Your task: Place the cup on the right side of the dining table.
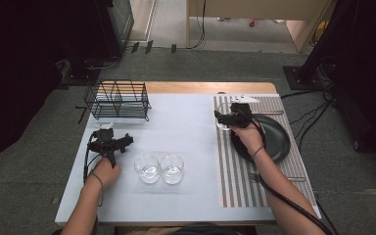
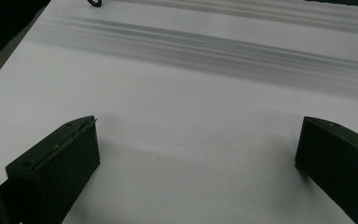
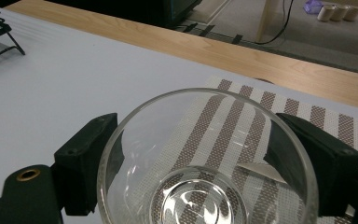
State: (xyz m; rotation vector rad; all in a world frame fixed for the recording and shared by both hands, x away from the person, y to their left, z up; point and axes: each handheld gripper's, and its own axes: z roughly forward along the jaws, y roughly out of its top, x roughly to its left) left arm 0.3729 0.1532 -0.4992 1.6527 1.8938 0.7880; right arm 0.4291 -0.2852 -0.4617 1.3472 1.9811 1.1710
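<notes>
Bare tabletop (image 1: 181, 122) between wire rack (image 1: 117, 99) and striped mat (image 1: 235, 166)

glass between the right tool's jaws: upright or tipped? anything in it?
Upright and empty. In the right tool view the glass shows its open rim up, its base on the striped placemat, nothing inside. A jaw flanks each side.

Grey carpet floor (image 1: 39, 147) around the table (image 1: 191, 87), cables (image 1: 308, 115) trailing right, dark equipment (image 1: 24, 44) far left, pale wooden furniture (image 1: 254, 10) far.

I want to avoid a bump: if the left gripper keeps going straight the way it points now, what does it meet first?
Probably the black wire rack. The left gripper, jaws open and holding nothing, points up the bare white tabletop toward it; the gap between is unclear.
</notes>
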